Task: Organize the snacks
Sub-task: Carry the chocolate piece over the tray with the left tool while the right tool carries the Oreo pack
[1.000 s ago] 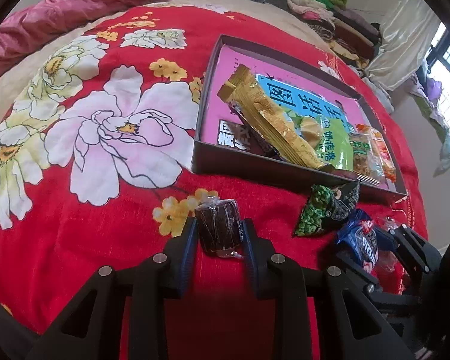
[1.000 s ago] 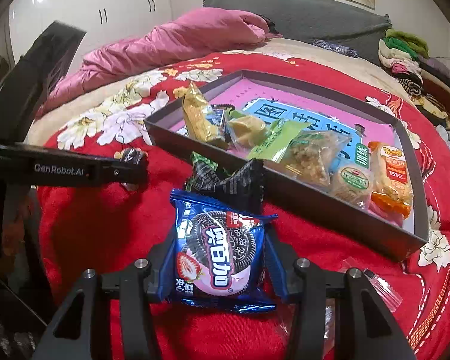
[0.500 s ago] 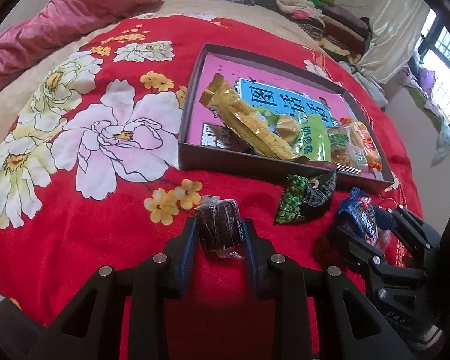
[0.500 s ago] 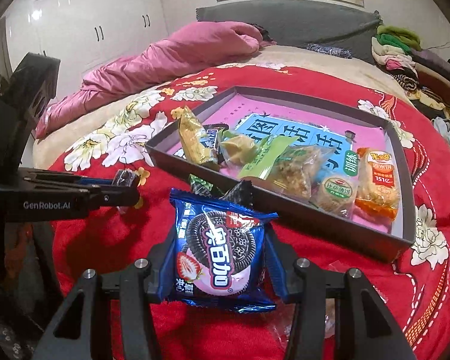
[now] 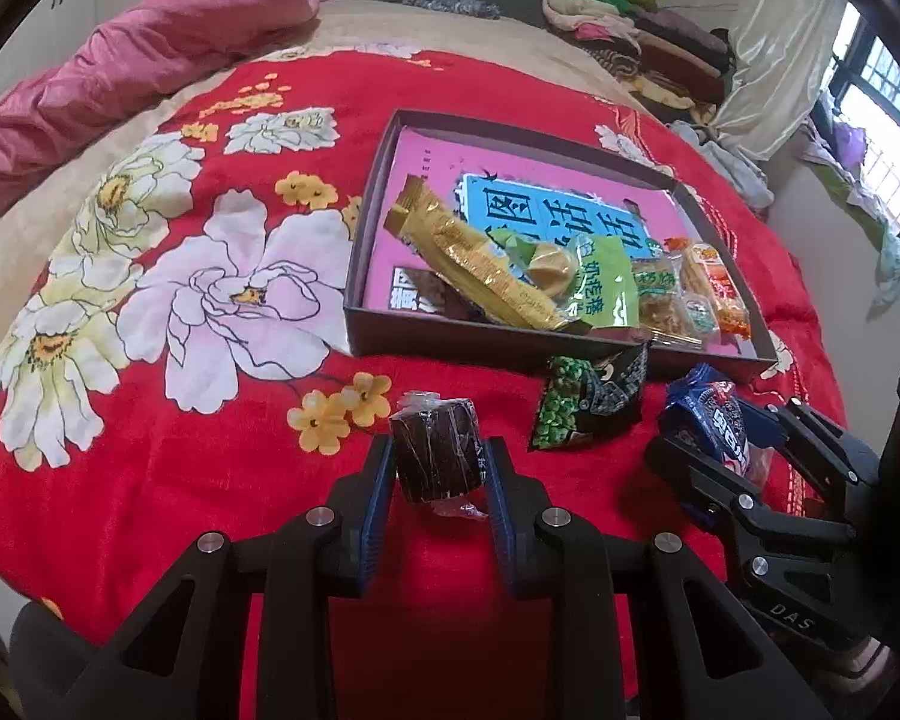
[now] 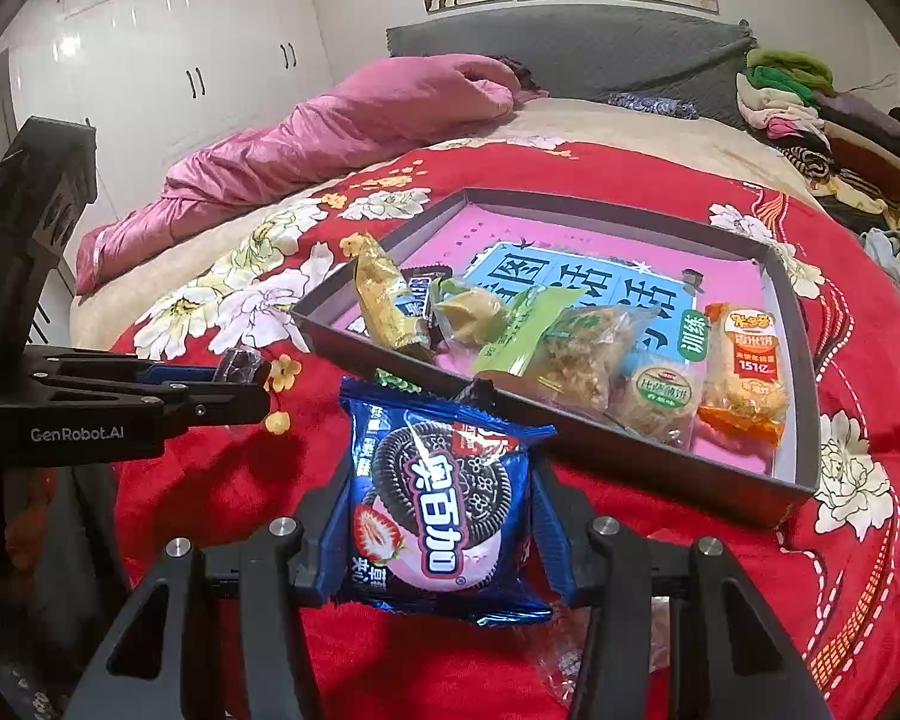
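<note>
Since a sec ago the left gripper (image 5: 439,468) has risen a bit off the red floral blanket (image 5: 168,480), so more of the bed shows below it; right gripper (image 6: 444,516) hardly shifted. Left jaws are clamped on a small dark brown wrapped cake (image 5: 437,456), clear wrapper ends sticking out top & bottom, label unreadable. Right jaws pinch a blue Oreo pack (image 6: 441,510) by its sides, held upright above the blanket, just short of the dark shallow box (image 6: 570,432). Box sits on the blanket w/ snacks bunched along its near wall: gold bar pack (image 5: 480,264), green candy pack (image 5: 606,288), orange rice cracker pack (image 6: 747,366), plus others overlapping, hard to tell apart. Green pea snack bag (image 5: 588,405) lies on the blanket just outside the near wall; in the right wrist view the Oreo pack hides nearly all of it. Clear wrapper scrap under the right gripper is mostly covered. Box floor print partly hidden by packs.
</note>
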Motion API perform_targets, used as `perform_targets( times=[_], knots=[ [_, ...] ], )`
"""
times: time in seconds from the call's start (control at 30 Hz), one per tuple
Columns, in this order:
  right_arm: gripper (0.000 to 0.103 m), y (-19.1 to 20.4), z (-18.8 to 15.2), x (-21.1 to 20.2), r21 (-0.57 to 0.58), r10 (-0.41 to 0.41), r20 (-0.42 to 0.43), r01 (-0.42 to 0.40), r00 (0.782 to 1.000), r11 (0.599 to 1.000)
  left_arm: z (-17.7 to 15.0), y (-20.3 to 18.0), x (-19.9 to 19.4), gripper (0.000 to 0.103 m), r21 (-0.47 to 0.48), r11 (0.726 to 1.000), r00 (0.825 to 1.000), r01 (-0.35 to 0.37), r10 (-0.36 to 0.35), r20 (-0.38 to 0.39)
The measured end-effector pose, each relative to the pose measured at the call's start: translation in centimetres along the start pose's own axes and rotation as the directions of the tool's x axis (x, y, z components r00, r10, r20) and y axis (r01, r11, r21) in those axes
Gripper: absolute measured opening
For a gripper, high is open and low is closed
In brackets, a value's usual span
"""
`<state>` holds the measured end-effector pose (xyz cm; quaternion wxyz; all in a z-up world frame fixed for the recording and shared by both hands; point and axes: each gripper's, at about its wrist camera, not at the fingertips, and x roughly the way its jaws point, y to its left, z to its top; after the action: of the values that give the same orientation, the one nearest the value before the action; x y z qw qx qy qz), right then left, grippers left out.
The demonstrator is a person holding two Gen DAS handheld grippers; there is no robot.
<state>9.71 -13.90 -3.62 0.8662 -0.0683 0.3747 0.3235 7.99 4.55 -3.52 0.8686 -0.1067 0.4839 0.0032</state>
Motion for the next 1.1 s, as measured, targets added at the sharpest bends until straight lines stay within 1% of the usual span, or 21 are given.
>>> perform_targets(
  times=[0.73, 1.1],
  knots=[
    [0.052, -0.2, 0.5, -1.4, 0.005, 0.010, 0.045, -0.010, 0.999, 1.000, 0.1, -1.5, -1.6, 0.031, 0.026, 1.000, 1.000, 0.002, -0.002, 0.027],
    [0.052, -1.3, 1.0, -2.5, 0.041, 0.008, 0.085, -0.012, 0.996, 0.999, 0.7, -2.6, -2.4, 0.031, 0.045, 0.999, 0.999, 0.008, -0.010, 0.047]
  ],
)
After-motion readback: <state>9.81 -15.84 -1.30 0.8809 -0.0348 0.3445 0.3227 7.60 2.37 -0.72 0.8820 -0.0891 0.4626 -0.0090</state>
